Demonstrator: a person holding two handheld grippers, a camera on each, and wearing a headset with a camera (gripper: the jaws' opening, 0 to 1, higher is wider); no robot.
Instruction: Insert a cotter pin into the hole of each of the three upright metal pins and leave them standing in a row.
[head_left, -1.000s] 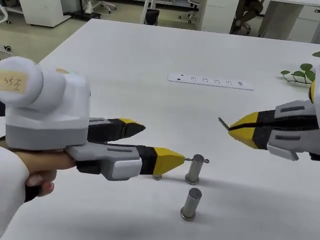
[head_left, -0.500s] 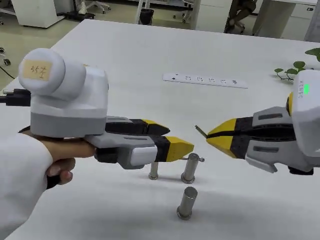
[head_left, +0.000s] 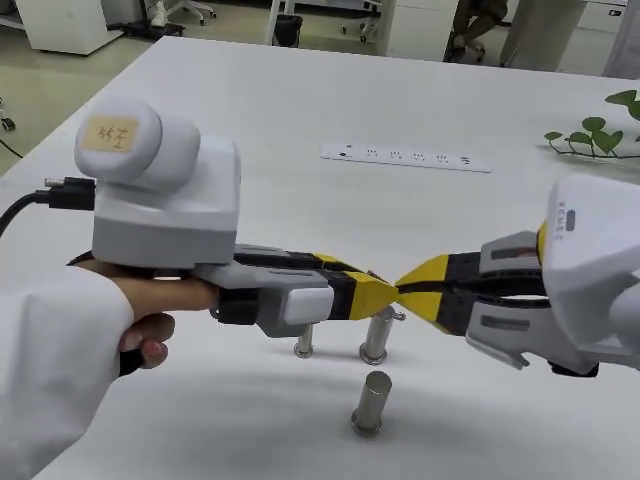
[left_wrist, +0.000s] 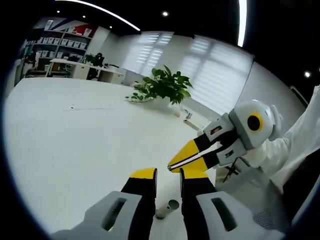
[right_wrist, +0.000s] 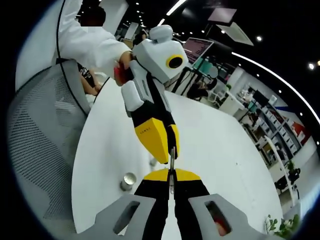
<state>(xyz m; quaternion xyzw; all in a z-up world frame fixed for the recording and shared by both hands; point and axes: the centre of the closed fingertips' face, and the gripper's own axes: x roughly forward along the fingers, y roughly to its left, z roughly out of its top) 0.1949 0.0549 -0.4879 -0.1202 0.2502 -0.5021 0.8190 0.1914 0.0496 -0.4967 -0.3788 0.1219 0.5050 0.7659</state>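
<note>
Your right hand-held gripper (right_wrist: 171, 173) pinches a cotter pin (right_wrist: 172, 159), tip to tip with your left hand-held gripper (left_wrist: 168, 174), whose jaws are narrowly apart, likely to steady it. Three metal pins (head_left: 373, 338) stand just beneath, on the near counter (head_left: 250, 120).

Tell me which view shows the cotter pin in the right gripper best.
Right gripper view: cotter pin sticks out between the right gripper's shut jaws. Head view: hidden where the tips meet. Left gripper view: too small to tell.
</note>
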